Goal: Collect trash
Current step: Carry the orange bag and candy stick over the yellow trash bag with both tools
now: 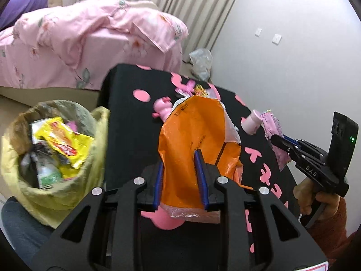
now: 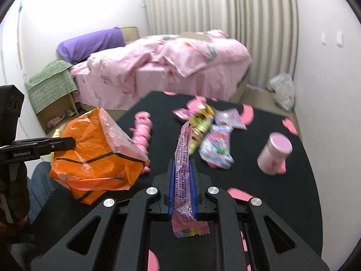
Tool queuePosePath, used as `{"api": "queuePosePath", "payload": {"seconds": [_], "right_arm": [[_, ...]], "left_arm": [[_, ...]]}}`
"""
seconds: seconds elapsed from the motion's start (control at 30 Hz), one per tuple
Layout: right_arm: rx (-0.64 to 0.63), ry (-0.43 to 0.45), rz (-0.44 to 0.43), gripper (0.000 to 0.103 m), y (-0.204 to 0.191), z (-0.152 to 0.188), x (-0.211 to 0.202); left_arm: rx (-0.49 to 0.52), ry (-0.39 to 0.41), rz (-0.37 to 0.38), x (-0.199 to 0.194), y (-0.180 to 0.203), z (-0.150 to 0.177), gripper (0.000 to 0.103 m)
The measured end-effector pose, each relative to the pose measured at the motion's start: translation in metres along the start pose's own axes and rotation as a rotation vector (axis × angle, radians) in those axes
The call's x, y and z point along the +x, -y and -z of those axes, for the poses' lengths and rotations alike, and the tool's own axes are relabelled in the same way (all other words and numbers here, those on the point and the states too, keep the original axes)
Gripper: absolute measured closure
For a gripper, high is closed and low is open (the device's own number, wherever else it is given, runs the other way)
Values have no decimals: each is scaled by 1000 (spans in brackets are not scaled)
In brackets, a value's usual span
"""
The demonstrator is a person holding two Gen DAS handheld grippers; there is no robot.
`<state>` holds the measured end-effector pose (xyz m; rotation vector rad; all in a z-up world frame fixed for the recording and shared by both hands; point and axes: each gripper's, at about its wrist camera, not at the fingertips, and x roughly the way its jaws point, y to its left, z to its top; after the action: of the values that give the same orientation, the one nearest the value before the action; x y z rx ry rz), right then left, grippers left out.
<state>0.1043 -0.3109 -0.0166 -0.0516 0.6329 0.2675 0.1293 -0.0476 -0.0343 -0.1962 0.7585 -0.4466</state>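
My left gripper [image 1: 179, 158] is shut on an orange plastic bag [image 1: 194, 133] and holds it above the black table with pink spots [image 1: 130, 122]; the bag also shows in the right wrist view [image 2: 94, 155]. My right gripper [image 2: 182, 164] is shut on a pink snack wrapper [image 2: 183, 158], which also shows in the left wrist view [image 1: 274, 128]. A bin lined with a yellow-green bag [image 1: 52, 155], holding wrappers, stands left of the table. Several more wrappers [image 2: 214, 135] lie on the table.
A pink jar [image 2: 274, 155] lies on the table at the right, and a pink toy [image 2: 142, 131] lies near the middle. A bed with pink bedding [image 2: 162, 67] stands behind the table. A clear plastic bag [image 2: 283, 90] lies on the floor by the wall.
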Motion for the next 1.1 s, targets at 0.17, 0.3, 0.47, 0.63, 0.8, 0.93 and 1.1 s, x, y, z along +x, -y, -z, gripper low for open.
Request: {"api": "queuePosePath", "payload": {"seconds": [0.17,0.3,0.47,0.63,0.8,0.93,1.1], "right_arm": [[-62,16,-39,90,-36,-22,1],[-111,16,-76,90,-67,-39,10],[-172,-16,-126,90,-102,-56,31],[-217,-38,-205,90,-135,-86,62],[-190,-68,-314,90,-167,-109,109],[-215,-133,-357,90,-198,-114,156],[-275,-262,-409,90,-227,-102,222]], "left_arm": [[-2,96,-58,-38,-24,-4,78],[-22,149,-136,-61,-54,-11,78],[-41,171,-271,-77,-107,-19,78],[-97,173,-494,-71,-162,-20,78],[-108,100,-519,-44,-187,-13,78],[-40,-51,-485,4,-194,-1,78],[7,-168,-450,38,-199,12,82]]}}
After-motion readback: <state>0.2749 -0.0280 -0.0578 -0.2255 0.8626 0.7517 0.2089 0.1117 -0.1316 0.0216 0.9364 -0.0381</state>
